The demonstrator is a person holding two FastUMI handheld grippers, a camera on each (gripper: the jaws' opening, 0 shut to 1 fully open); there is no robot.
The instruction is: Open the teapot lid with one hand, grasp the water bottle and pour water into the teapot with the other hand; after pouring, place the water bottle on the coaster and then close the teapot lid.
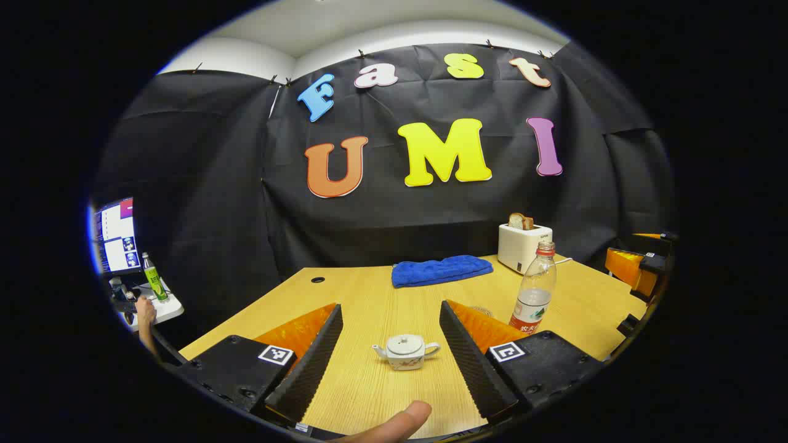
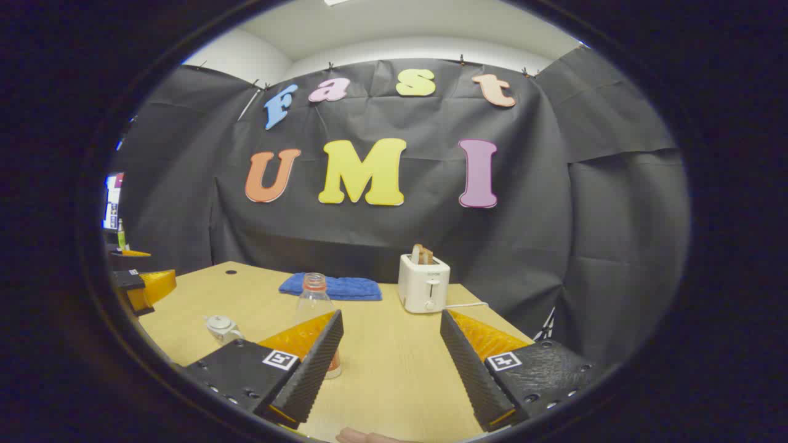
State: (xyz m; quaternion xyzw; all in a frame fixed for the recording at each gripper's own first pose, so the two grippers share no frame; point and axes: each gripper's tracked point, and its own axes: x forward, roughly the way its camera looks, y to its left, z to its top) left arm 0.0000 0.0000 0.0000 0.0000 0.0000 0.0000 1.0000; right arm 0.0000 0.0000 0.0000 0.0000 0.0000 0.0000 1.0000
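Note:
A small white teapot (image 1: 405,352) with its lid on stands on the wooden table (image 1: 369,295), between and just beyond the fingers of my open left gripper (image 1: 390,306). To its right stands a clear water bottle (image 1: 534,289) with a red label, upright. A sliver of a woven coaster (image 1: 482,311) peeks out beside the bottle, behind one finger. In the right gripper view, the bottle (image 2: 314,301) is partly behind the left finger of my open right gripper (image 2: 391,314), and the teapot (image 2: 223,328) sits further left.
A blue towel (image 1: 440,271) and a white toaster (image 1: 523,246) holding bread sit at the table's back. The other gripper (image 1: 640,271) hovers at the right edge. A monitor (image 1: 114,237) and a green bottle (image 1: 154,280) stand off the table, left. A thumb (image 1: 394,424) shows below.

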